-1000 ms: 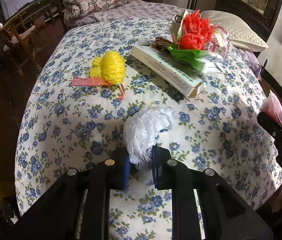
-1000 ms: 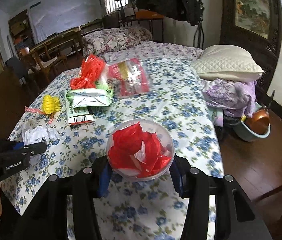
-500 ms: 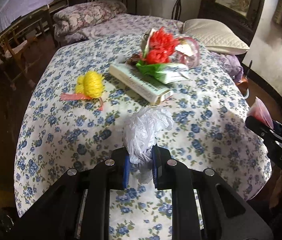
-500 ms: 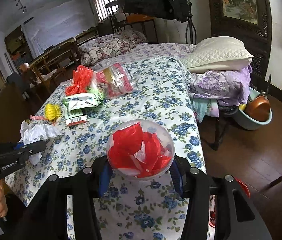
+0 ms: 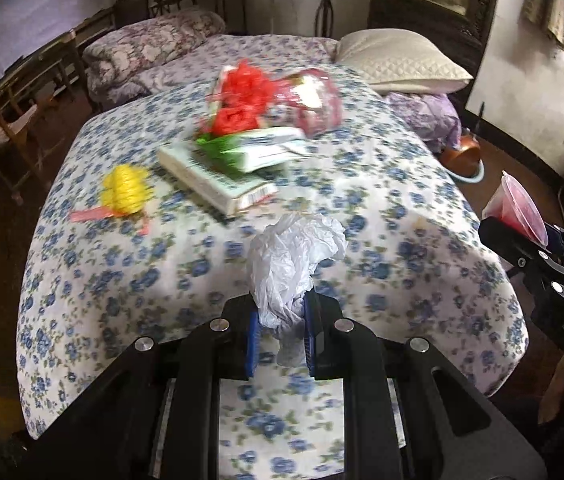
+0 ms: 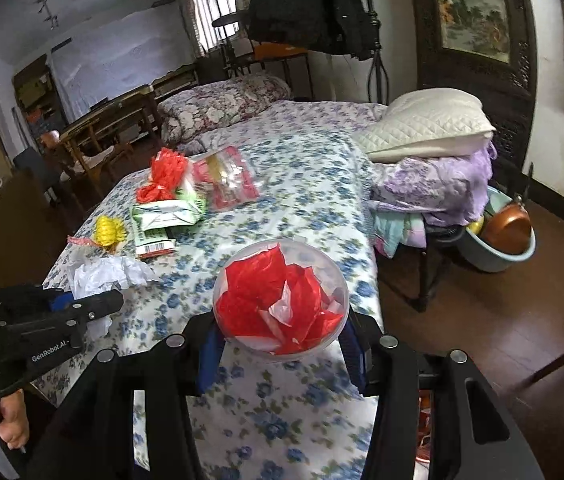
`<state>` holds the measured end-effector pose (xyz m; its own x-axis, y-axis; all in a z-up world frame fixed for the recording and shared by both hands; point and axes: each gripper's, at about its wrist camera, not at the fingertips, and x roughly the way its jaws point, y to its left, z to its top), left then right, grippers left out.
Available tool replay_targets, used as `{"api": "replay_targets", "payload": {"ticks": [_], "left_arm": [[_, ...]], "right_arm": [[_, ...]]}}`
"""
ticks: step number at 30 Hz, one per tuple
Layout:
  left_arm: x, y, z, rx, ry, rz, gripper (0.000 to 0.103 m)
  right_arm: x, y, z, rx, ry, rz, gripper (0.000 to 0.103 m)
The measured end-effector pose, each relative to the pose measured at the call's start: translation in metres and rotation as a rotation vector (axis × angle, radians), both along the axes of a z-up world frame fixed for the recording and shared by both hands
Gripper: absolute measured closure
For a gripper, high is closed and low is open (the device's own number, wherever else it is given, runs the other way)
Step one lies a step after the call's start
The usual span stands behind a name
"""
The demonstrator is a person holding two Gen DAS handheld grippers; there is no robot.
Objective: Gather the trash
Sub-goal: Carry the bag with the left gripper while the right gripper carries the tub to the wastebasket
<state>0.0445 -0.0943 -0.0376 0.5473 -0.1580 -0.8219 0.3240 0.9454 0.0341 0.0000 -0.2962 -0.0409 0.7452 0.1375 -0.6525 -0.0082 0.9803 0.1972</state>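
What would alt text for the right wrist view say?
The right gripper holds a clear plastic cup stuffed with red wrapping above a flowered bedspread. At left, the left gripper pinches crumpled white plastic.

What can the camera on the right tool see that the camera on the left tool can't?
Only the right view shows inside the clear cup, stuffed with red plastic, plus the hand gripping the left tool. Only the left view shows that tool's pads pinching the white crumpled bag head-on; the right tool shows from the side. Both show the flowered tablecloth, yellow string ball, red string bundle and white pillow.
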Motion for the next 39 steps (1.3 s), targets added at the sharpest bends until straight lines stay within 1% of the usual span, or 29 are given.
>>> {"api": "replay_targets", "payload": {"ticks": [2,5,8,10,14,17,19,22,24,27,30,32,34,39], "left_arm": [[-0.002,-0.007,-0.001,0.008,-0.004,-0.015,0.084],[-0.003,-0.021,0.001,0.017,-0.005,-0.049,0.084],[-0.006,-0.037,0.007,0.029,-0.016,-0.1,0.084],[-0.009,-0.053,0.012,0.038,-0.024,-0.144,0.084],[-0.013,-0.092,0.02,0.005,0.006,-0.227,0.084],[-0.019,-0.129,0.023,-0.017,0.033,-0.296,0.084],[-0.023,-0.156,0.02,-0.032,0.071,-0.349,0.084],[-0.031,-0.198,0.006,-0.043,0.135,-0.418,0.084],[-0.035,-0.224,-0.007,-0.034,0.171,-0.448,0.084],[-0.038,-0.252,-0.027,-0.028,0.224,-0.475,0.084],[-0.036,-0.279,-0.055,-0.012,0.287,-0.486,0.084],[-0.035,-0.29,-0.068,-0.002,0.318,-0.487,0.084],[-0.034,-0.3,-0.088,0.014,0.356,-0.49,0.084],[-0.031,-0.317,-0.123,0.046,0.419,-0.49,0.084]], "right_arm": [[-0.006,-0.01,0.001,0.011,-0.004,-0.018,0.053],[-0.019,-0.032,0.008,0.0,-0.029,-0.052,0.053],[-0.031,-0.057,0.005,-0.056,-0.016,-0.101,0.053],[-0.037,-0.085,-0.003,-0.012,0.016,-0.132,0.053],[-0.043,-0.115,-0.016,-0.063,0.058,-0.185,0.053],[-0.051,-0.135,-0.035,-0.068,0.099,-0.21,0.053],[-0.056,-0.148,-0.052,-0.061,0.134,-0.231,0.053],[-0.062,-0.167,-0.08,-0.027,0.178,-0.264,0.053],[-0.063,-0.175,-0.098,-0.003,0.207,-0.277,0.053],[-0.067,-0.188,-0.125,0.027,0.247,-0.305,0.053],[-0.072,-0.201,-0.148,0.059,0.257,-0.338,0.053],[-0.073,-0.207,-0.16,0.077,0.274,-0.353,0.053],[-0.074,-0.214,-0.175,0.09,0.292,-0.37,0.053],[-0.073,-0.226,-0.208,0.119,0.344,-0.395,0.053]]}}
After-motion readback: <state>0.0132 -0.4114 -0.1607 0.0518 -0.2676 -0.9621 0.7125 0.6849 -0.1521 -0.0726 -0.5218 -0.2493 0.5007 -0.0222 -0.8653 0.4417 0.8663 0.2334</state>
